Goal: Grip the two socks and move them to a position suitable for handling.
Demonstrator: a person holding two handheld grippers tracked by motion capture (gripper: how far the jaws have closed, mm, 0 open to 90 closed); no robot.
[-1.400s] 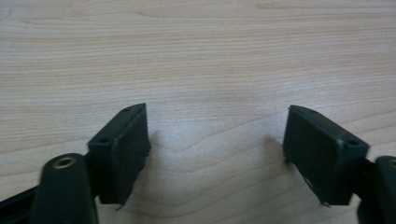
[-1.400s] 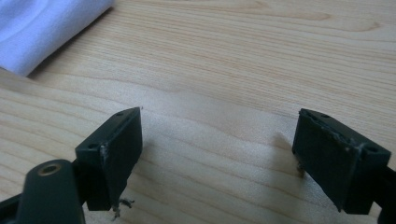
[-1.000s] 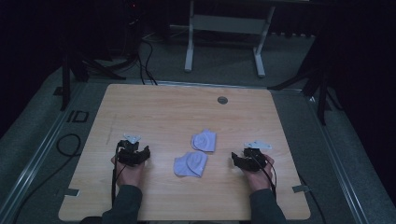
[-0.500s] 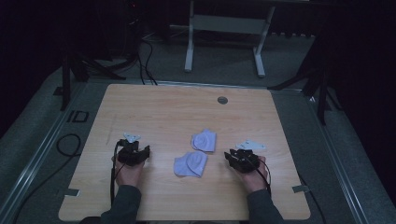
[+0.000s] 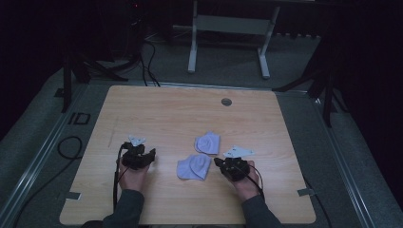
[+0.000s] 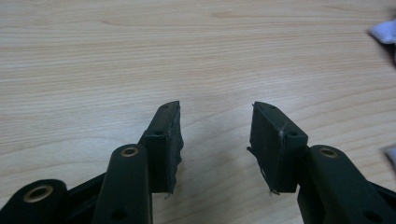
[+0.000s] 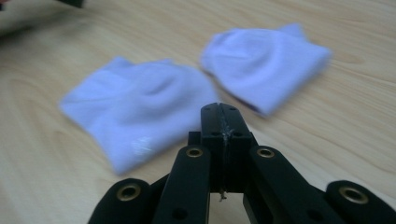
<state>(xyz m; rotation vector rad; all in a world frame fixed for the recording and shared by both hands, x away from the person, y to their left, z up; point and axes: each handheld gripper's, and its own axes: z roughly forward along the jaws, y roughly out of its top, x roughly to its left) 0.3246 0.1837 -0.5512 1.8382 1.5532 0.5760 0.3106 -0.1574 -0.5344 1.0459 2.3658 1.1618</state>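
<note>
Two small white socks lie mid-table: the near sock [image 5: 194,166] [image 7: 140,102] and the far sock [image 5: 208,142] [image 7: 266,58]. My right gripper [image 5: 217,162] [image 7: 220,108] sits just right of the near sock, pointing at it. Its jaws have just been closing and now meet pad to pad with nothing between them. My left gripper [image 5: 139,151] [image 6: 215,109] rests left of the socks over bare wood. Its jaws have just been closing slightly and stand open, empty. A corner of a sock [image 6: 385,32] shows at the far right of the left gripper view.
The wooden table [image 5: 157,109] has a round grommet [image 5: 226,101] near its back edge and tape marks at the front corners. A white desk frame [image 5: 228,28] stands behind it. Cables [image 5: 71,147] lie on the floor at the left.
My right hand has moved left across the table toward the near sock, and its jaws have shut. The left hand stays in place.
</note>
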